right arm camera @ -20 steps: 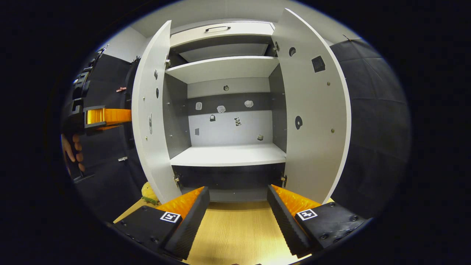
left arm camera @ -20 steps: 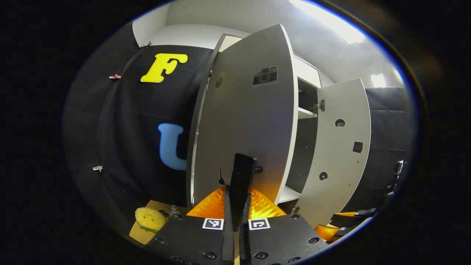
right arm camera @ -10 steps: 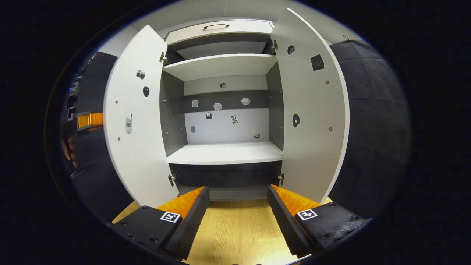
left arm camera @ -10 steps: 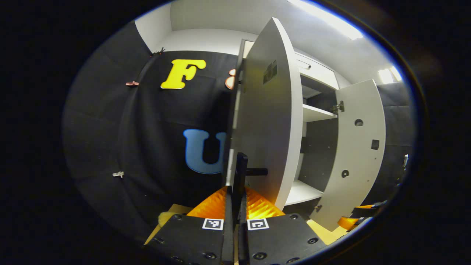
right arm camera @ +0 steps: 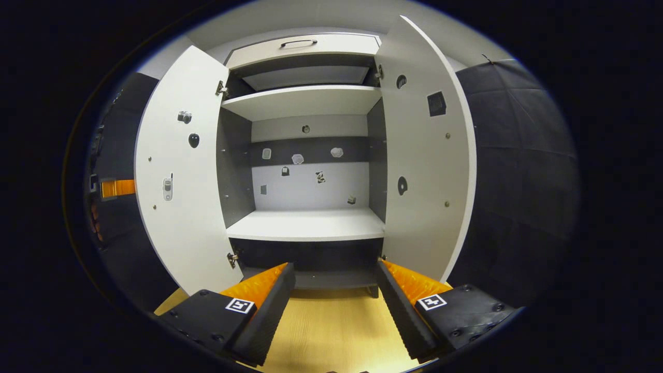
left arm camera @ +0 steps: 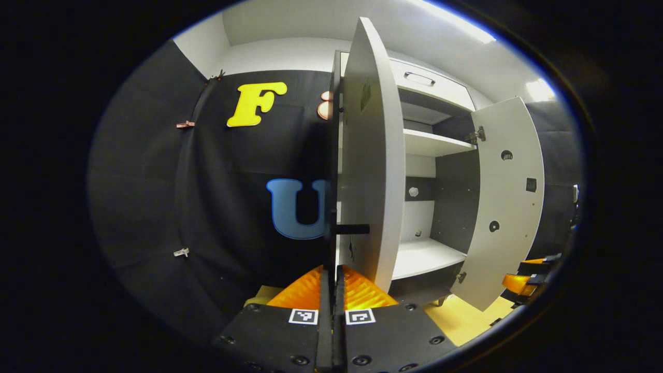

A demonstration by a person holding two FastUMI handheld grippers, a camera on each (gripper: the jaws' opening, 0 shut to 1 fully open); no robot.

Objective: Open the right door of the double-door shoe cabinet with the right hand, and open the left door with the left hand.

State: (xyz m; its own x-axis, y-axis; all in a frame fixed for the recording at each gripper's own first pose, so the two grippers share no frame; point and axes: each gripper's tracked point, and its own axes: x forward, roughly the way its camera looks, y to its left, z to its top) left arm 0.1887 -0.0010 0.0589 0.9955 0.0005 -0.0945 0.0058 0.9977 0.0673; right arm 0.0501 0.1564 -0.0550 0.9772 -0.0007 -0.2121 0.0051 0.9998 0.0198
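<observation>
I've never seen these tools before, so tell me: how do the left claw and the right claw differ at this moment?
The left claw is shut, its fingers pressed on the dark bar handle of the pale grey left cabinet door; the right claw is open and holds nothing. The left claw sits at its door's edge; the right claw is apart from both doors, facing the white shelf inside. Both point towards the opened cabinet.

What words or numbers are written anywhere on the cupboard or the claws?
There are no words or numbers to read.
Left door: small picture stickers, a camera and a phone, no writing.
Right door: dark stickers, too small to make out.
Right claw, and left claw shut on the door handle: square black-and-white patterns, not letters.
</observation>
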